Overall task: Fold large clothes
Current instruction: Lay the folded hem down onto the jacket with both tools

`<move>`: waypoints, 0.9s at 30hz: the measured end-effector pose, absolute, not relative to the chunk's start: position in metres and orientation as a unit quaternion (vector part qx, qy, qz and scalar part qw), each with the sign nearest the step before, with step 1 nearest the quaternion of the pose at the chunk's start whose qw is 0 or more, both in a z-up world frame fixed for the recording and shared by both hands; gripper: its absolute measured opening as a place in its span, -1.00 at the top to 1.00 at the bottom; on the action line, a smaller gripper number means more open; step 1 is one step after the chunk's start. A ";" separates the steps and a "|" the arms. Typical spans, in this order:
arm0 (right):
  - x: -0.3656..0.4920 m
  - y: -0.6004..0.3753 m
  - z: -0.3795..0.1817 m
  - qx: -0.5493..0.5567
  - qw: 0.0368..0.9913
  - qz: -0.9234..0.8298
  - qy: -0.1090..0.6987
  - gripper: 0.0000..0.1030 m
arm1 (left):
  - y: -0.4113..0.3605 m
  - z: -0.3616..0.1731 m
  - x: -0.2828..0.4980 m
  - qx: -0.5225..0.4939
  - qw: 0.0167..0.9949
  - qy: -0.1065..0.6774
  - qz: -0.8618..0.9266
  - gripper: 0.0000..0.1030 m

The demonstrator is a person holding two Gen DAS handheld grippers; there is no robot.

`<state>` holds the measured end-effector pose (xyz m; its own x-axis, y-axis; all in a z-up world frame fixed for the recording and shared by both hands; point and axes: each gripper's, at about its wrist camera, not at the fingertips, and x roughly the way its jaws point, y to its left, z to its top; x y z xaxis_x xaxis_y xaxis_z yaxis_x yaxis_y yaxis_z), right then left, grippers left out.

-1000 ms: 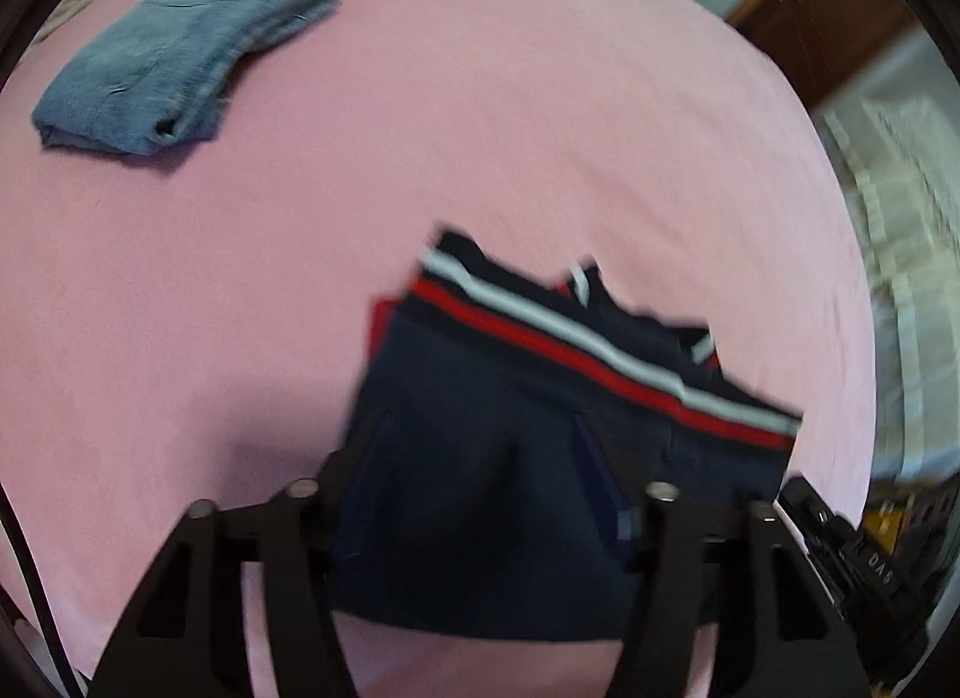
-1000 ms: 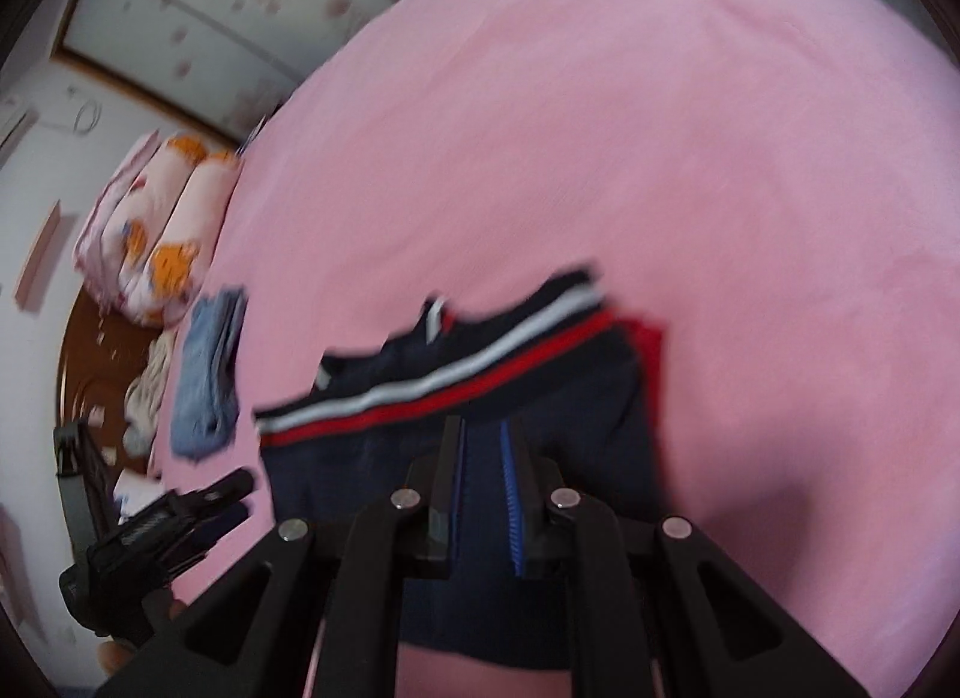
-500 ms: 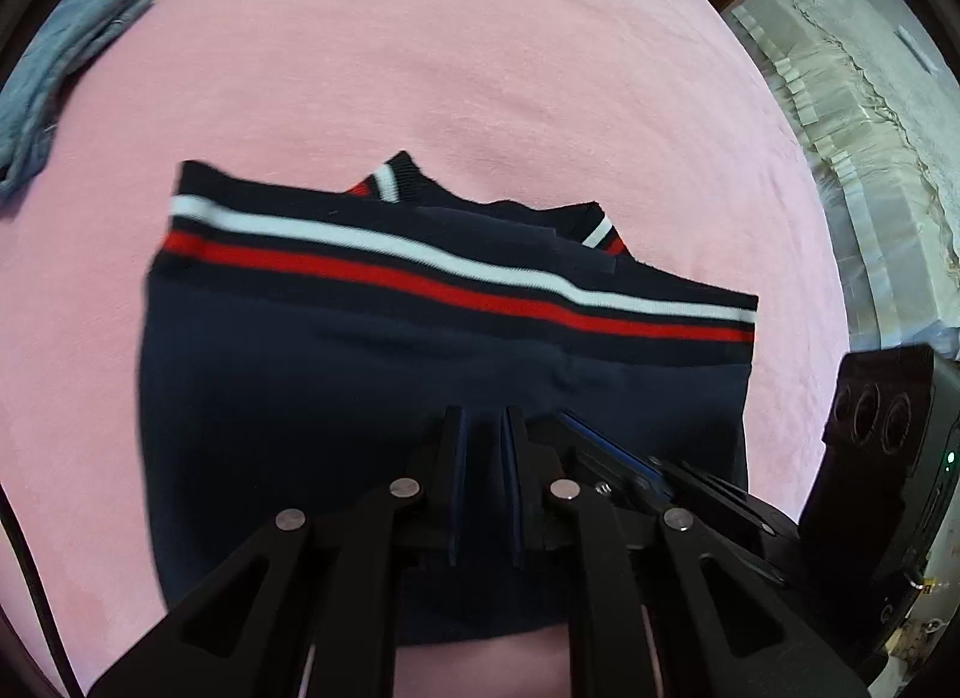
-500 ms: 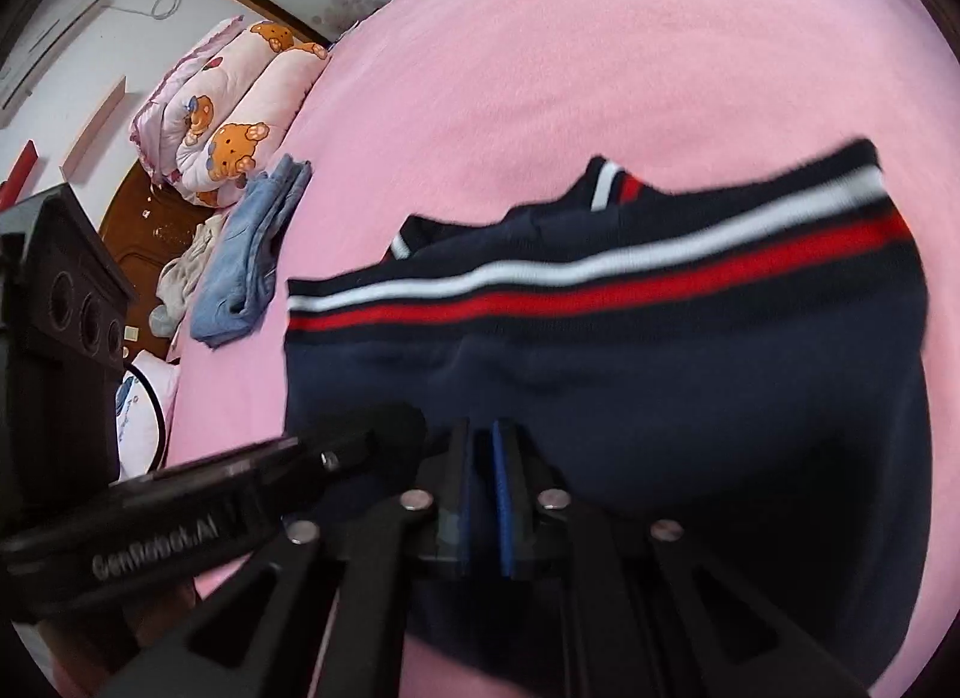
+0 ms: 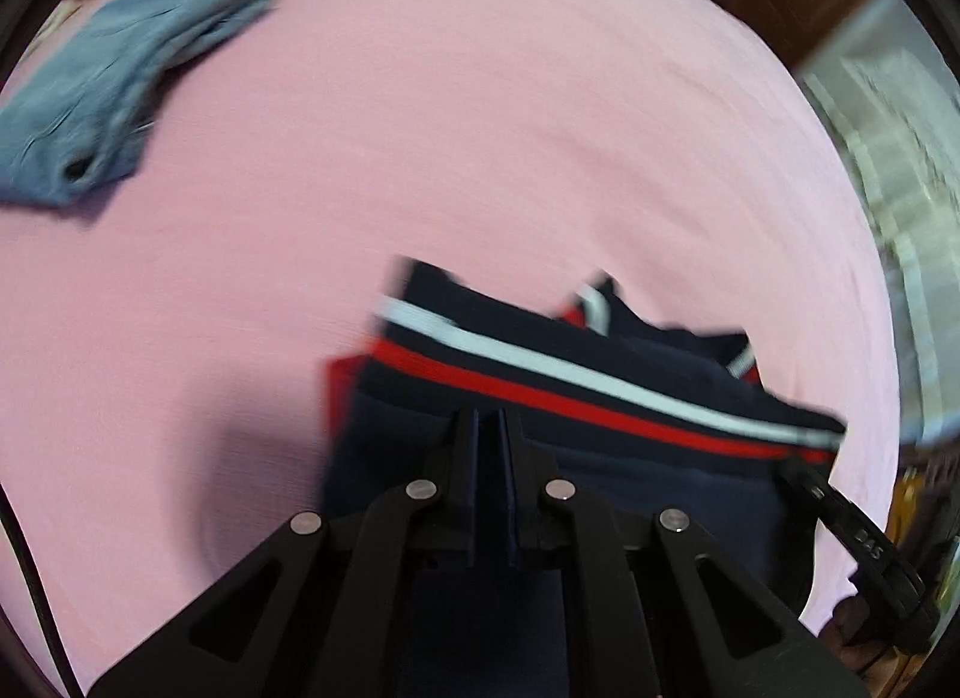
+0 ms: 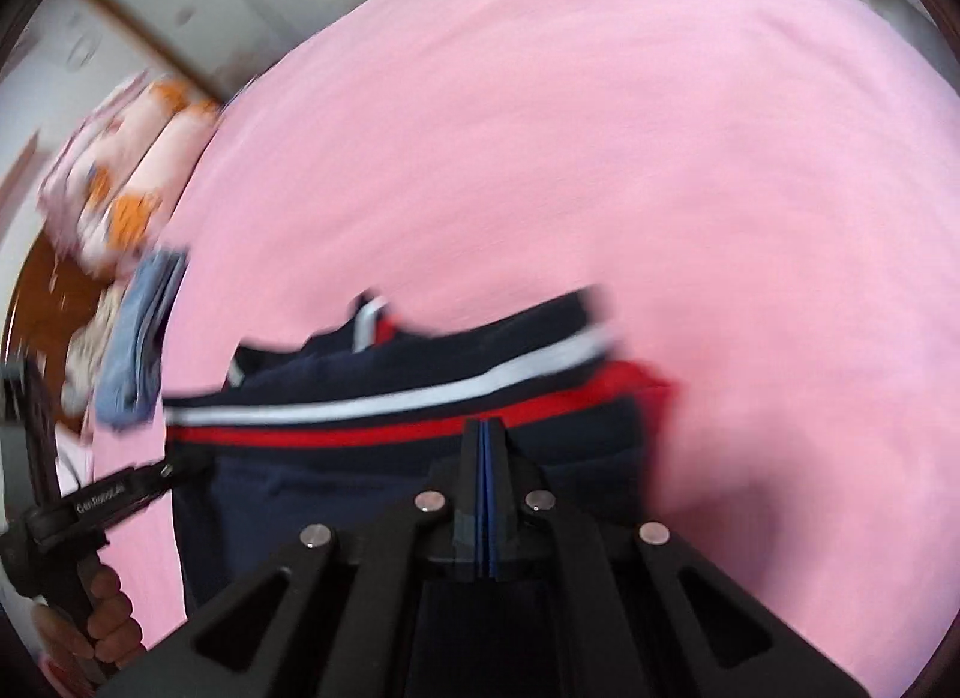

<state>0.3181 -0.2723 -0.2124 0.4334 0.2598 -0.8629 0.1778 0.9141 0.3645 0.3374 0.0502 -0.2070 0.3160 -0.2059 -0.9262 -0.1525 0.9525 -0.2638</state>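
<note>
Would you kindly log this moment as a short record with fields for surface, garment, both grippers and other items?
surface: pink bedspread
garment: navy striped sweater, folded, held at near edge
left gripper: shut on sweater
right gripper: shut on sweater
other items: folded blue jeans; bear-print quilt, blurred

Left wrist view looks down along its black two-finger gripper, close over the folded navy garment with red and white stripes on the pink bed cover. Right wrist view, same closeness, faces it from the other side. Both share garment, cover, folded blue denim.
</note>
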 end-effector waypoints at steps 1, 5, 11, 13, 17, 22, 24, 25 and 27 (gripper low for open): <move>0.312 -0.280 -0.209 0.198 0.827 0.008 0.526 1.00 | 0.059 -0.207 0.337 -0.166 0.796 0.583 -0.010 0.88; 0.293 -0.293 -0.190 0.135 0.854 -0.056 0.499 1.00 | 0.083 -0.203 0.331 -0.206 0.793 0.573 0.002 0.88; 0.267 -0.280 -0.157 0.132 0.874 0.001 0.467 1.00 | 0.080 -0.188 0.309 -0.215 0.790 0.574 -0.001 0.83; 0.255 -0.264 -0.154 0.134 0.870 0.052 0.471 1.00 | 0.071 -0.185 0.300 -0.218 0.784 0.580 -0.029 0.82; 0.239 -0.214 -0.164 0.119 0.847 0.136 0.500 1.00 | 0.035 -0.187 0.281 -0.171 0.775 0.604 -0.066 0.82; 0.221 -0.174 -0.193 0.105 0.815 0.169 0.544 1.00 | 0.006 -0.215 0.255 -0.178 0.728 0.655 -0.099 0.82; 0.220 -0.166 -0.204 0.117 0.806 0.169 0.556 1.00 | 0.000 -0.223 0.249 -0.179 0.722 0.661 -0.099 0.82; 0.219 -0.168 -0.208 0.124 0.803 0.165 0.559 1.00 | -0.002 -0.225 0.245 -0.176 0.722 0.662 -0.097 0.82; 0.219 -0.173 -0.212 0.136 0.802 0.158 0.559 1.00 | -0.007 -0.234 0.247 -0.171 0.722 0.664 -0.091 0.82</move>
<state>0.2195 -0.1728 -0.2116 0.3249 0.4062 -0.8541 -0.1016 0.9128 0.3955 0.2470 -0.0073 -0.2343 0.1011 -0.3592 -0.9278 -0.0962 0.9247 -0.3684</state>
